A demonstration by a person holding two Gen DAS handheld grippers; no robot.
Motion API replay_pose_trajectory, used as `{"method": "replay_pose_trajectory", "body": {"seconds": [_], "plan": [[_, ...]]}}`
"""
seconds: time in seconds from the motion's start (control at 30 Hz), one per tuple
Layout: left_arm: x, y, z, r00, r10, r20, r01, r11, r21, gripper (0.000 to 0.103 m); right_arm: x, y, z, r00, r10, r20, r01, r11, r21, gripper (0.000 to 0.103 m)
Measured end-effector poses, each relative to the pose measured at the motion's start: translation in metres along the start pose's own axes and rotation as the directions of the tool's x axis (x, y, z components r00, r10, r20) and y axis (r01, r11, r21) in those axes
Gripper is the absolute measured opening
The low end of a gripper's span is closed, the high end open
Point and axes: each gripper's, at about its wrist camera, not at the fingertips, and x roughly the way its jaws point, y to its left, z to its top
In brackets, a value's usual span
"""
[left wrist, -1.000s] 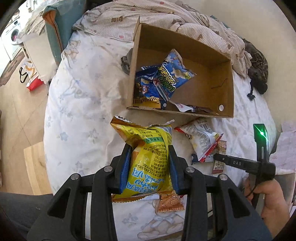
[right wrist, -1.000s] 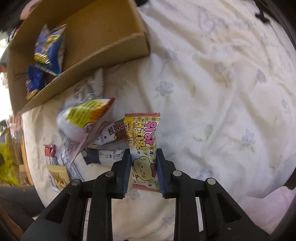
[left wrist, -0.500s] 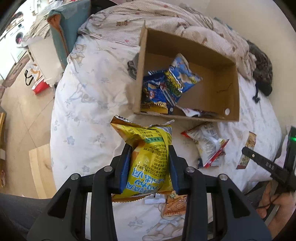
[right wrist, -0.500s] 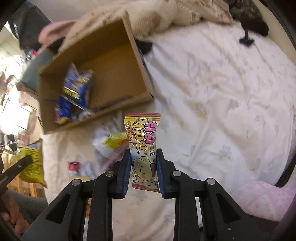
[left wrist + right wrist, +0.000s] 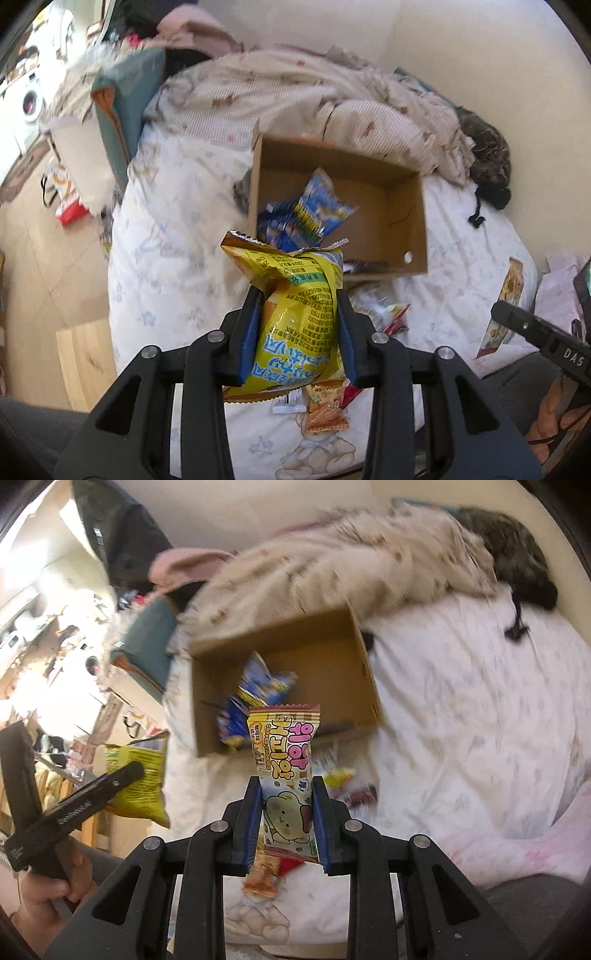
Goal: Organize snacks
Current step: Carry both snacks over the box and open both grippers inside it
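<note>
My left gripper (image 5: pixel 297 328) is shut on a yellow snack bag (image 5: pixel 295 314) and holds it above the bed, in front of the open cardboard box (image 5: pixel 413 221). Blue snack bags (image 5: pixel 306 214) lie in the box. My right gripper (image 5: pixel 284 812) is shut on a pink-and-yellow wafer packet (image 5: pixel 286 771) and holds it up before the same box (image 5: pixel 365 686). The wafer packet also shows in the left wrist view (image 5: pixel 506 295). The yellow bag shows at the left of the right wrist view (image 5: pixel 142 779).
Loose snack packets lie on the white bed sheet (image 5: pixel 166 258) between me and the box: an orange packet (image 5: pixel 327 410) and a red-edged one (image 5: pixel 384 314). A rumpled blanket (image 5: pixel 314 99) lies behind the box. Wooden floor (image 5: pixel 44 266) is at the left.
Both grippers have risen and pulled back with their snacks; the box now looks smaller and further away. The right gripper has tilted up toward the box. Both grips are unchanged.
</note>
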Motion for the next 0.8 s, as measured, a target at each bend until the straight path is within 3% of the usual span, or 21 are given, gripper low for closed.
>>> {"method": "replay_pose_trajectory", "body": {"seconds": [0.17,0.3,0.57,0.8], "plan": [[-0.019,-0.009,0.02,0.998,0.006,0.059,-0.008,0.999,0.036,0.033,-0.008,0.009,0.018,0.998,0.038,0.045,-0.036,0.999,-0.039,0.027],[-0.011,-0.015,0.043,0.996,0.02,0.082,-0.025,0.998,0.057,0.033,-0.001,0.007,0.034,0.997,0.045,0.066,-0.041,0.998,-0.057,0.027],[0.035,-0.031,0.071,0.997,0.026,0.073,-0.036,0.991,0.13,0.033,0.034,-0.02,0.074,0.993,0.076,0.089,-0.075,0.997,-0.01,0.027],[0.091,-0.043,0.083,0.999,0.036,0.02,-0.038,0.989,0.142,0.033,0.078,-0.041,0.1,0.995,0.067,0.074,-0.068,0.998,0.011,0.027]]}}
